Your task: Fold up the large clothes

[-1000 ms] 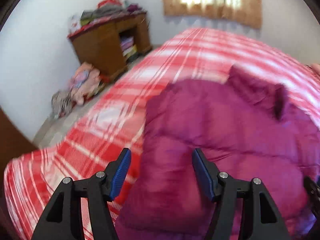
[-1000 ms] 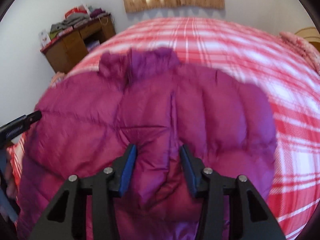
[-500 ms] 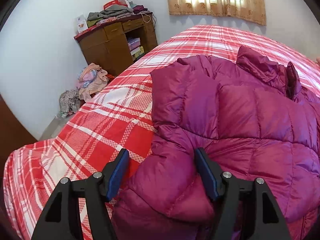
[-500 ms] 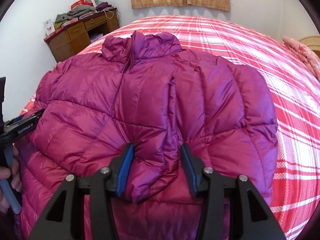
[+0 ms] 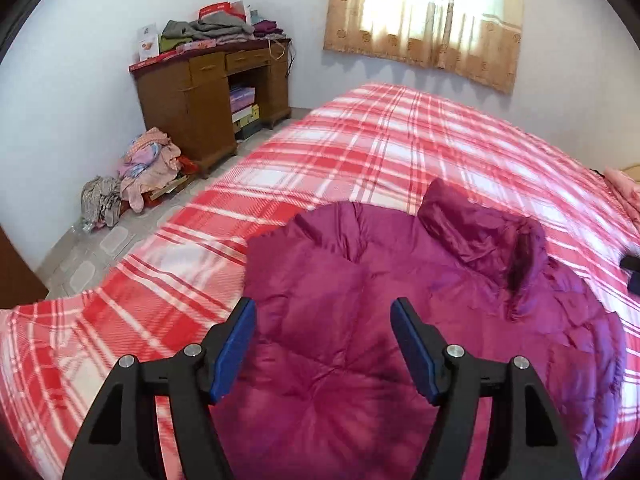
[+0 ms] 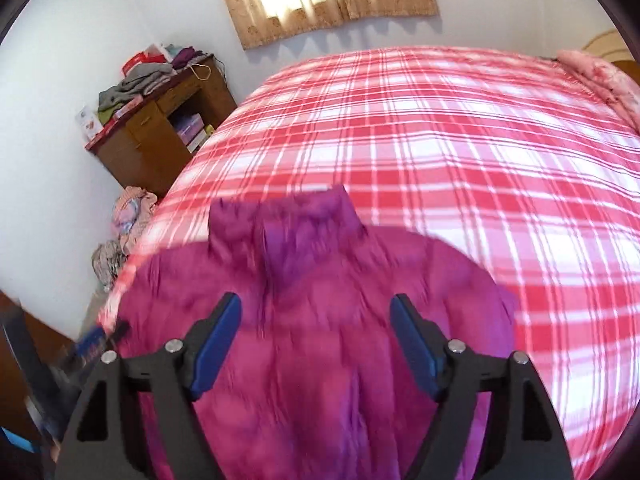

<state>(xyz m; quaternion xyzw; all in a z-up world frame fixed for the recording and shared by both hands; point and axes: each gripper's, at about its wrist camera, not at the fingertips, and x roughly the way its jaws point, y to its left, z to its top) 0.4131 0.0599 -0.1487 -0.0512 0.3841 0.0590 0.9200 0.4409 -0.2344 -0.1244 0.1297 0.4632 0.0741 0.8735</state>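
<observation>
Well, both the left gripper [image 5: 323, 344] and right gripper [image 6: 316, 340] hang spread and empty just above the puffy magenta jacket [image 5: 400, 320] on the plaid bed [image 5: 360, 152]; light, slippery, springy, best pinched at a hem

1 magenta puffer jkt [image 5: 360, 320], 1 plaid bedspread [image 5: 400, 152], 1 wood desk [image 5: 208, 100], 1 curtain [image 5: 424, 20], 2 grippers (blue pads): left gripper [image 5: 323, 344], right gripper [image 6: 316, 340], 2 floor clothes heaps [image 5: 148, 164].
</observation>
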